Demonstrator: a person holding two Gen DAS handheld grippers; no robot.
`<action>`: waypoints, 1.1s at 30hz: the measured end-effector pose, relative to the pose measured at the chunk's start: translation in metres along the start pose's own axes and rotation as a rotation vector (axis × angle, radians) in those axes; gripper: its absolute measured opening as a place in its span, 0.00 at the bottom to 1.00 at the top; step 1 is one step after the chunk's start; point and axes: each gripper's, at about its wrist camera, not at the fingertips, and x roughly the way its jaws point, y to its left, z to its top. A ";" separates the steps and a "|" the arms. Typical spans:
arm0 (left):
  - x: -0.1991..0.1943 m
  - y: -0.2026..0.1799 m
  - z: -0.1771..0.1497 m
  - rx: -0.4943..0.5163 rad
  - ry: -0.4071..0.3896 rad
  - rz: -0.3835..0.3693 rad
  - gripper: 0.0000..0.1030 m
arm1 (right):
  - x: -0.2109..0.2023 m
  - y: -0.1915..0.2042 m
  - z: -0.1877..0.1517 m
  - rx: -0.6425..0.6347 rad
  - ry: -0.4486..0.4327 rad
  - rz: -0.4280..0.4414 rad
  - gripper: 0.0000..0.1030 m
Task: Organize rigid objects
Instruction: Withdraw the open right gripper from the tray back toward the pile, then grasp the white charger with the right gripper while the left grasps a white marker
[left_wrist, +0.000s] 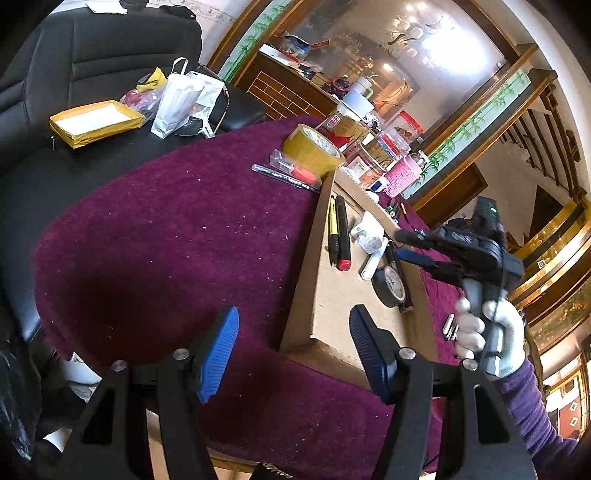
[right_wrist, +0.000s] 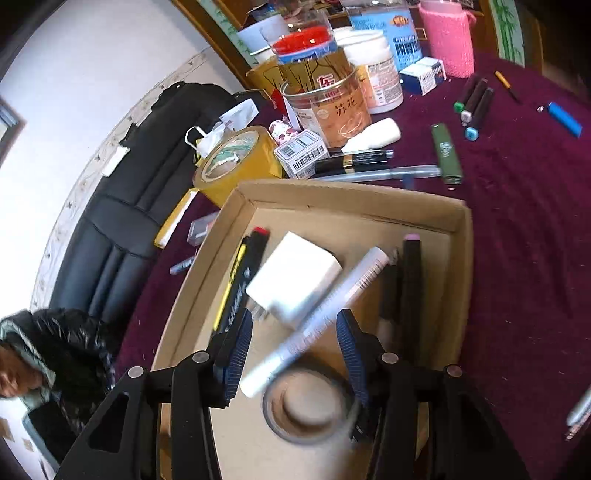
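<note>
A shallow cardboard box (left_wrist: 325, 295) (right_wrist: 458, 221) sits on the purple cloth. In it lie a white charger (right_wrist: 295, 280) (left_wrist: 369, 232), a white marker (right_wrist: 325, 314), black pens (left_wrist: 341, 236) (right_wrist: 243, 273), a black marker (right_wrist: 410, 280) and a roll of black tape (right_wrist: 310, 410) (left_wrist: 389, 286). My right gripper (right_wrist: 295, 354) is open above the box, its pads either side of the white marker, which lies loose below. It also shows in the left wrist view (left_wrist: 413, 245). My left gripper (left_wrist: 293, 350) is open and empty over the box's near corner.
A yellow tape roll (left_wrist: 314, 147) (right_wrist: 236, 162), pens (left_wrist: 284, 177), tins and jars (right_wrist: 332, 103), a pink cup (right_wrist: 447, 40), a green lighter (right_wrist: 447, 155), a blue lighter (right_wrist: 565, 118) and markers (right_wrist: 474, 107) lie around the box. A black sofa (left_wrist: 92, 74) stands behind.
</note>
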 end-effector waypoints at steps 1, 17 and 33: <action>0.001 0.000 0.001 0.001 0.001 -0.001 0.60 | -0.005 0.002 -0.005 -0.025 0.001 -0.008 0.51; -0.014 -0.042 -0.005 0.139 -0.048 0.021 0.69 | -0.029 0.010 -0.054 -0.065 -0.025 0.140 0.52; 0.010 -0.158 -0.028 0.359 0.032 -0.066 0.70 | -0.191 -0.204 -0.138 0.294 -0.364 -0.168 0.62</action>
